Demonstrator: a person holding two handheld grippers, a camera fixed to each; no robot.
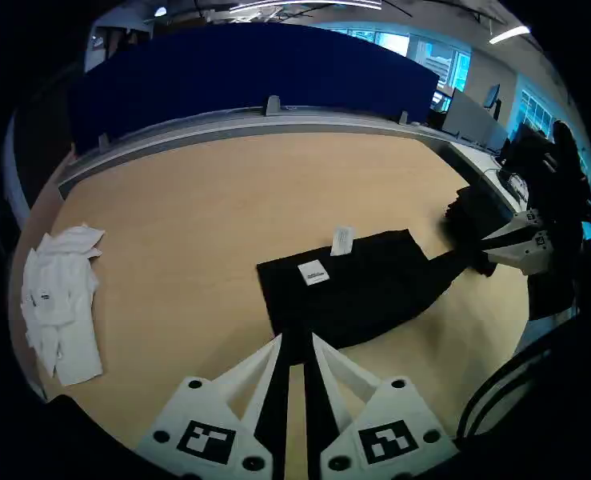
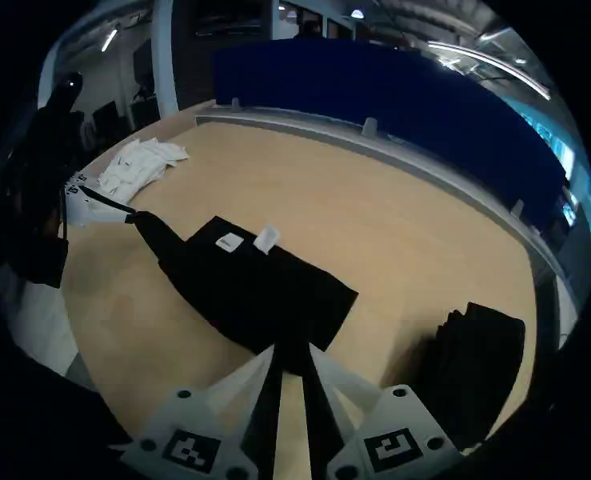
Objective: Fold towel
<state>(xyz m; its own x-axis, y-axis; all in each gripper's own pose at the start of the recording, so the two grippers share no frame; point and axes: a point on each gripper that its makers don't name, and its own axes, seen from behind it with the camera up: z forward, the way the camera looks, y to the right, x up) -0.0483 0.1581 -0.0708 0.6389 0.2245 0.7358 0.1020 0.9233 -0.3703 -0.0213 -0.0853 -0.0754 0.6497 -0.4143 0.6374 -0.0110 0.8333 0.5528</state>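
Currently spread across the middle of the wooden desk (image 1: 175,224): black towel (image 1: 359,288), two white tags (image 1: 313,272) facing up. Left gripper (image 1: 295,350) with fingers pressed together on the near corner; right gripper (image 2: 293,352) likewise clamped on its own end, cloth drawn out to a taut point at each grip.

Probably mid-fold, with both corners ready to travel. Lift both ends together and level, only enough to clear the desk. Keep the edge between them taut, without tugging the cloth out of square. Carry across to the opposite edge, match corner to corner, then lower. Steer clear of the white cloth pile (image 1: 59,304) and the dark folded stack (image 2: 475,360).
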